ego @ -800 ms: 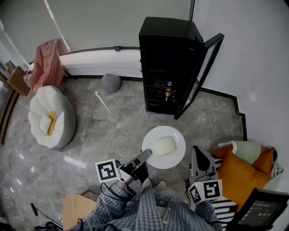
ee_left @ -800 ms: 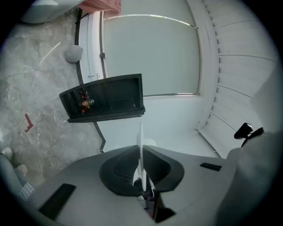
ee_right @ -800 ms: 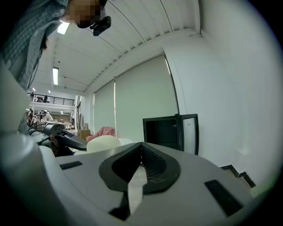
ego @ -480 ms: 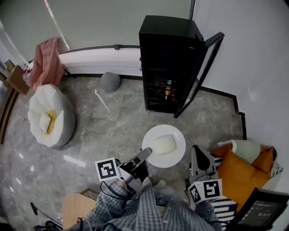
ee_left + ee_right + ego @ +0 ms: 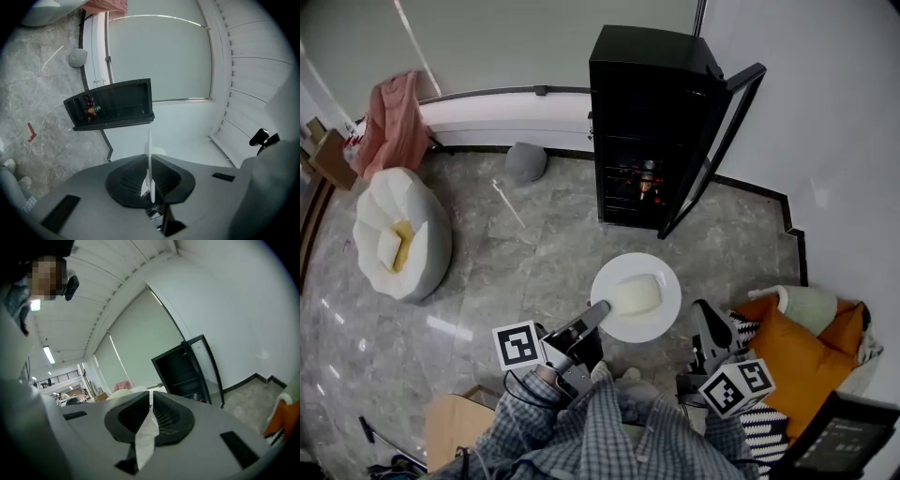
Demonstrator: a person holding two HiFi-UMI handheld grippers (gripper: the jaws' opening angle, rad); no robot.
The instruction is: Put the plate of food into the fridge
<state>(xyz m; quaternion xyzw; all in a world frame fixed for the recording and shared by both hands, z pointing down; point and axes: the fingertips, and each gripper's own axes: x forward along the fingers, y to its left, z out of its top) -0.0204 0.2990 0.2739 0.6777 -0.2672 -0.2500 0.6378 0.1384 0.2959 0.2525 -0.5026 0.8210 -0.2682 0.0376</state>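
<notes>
Two tongs: your L tongs (image 5: 601,310) pinch the plate (image 5: 628,329) rim, food (image 5: 636,296) on it; your R tongs (image 5: 701,309) are shut; open fridge (image 5: 647,103) ahead of both.

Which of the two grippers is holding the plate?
The left gripper: its fingers clamp the rim of the white plate. The right gripper pinches only a white strip, clear of it.

View rolled: floor (image 5: 33,108) runs up left side. Left gripper (image 5: 149,161) jaws closed on plate (image 5: 149,140), seen edge-on as thin white line between dark pads. Pale rounded lump (image 5: 156,151) just beside plate edge. Beyond, black fridge (image 5: 112,103), door open, reddish items (image 5: 89,108) on shelf inside. Grey rounded object (image 5: 78,57) on floor near window. Pink cloth (image 5: 105,4) at top edge. Red mark (image 5: 31,132) on floor.
</notes>
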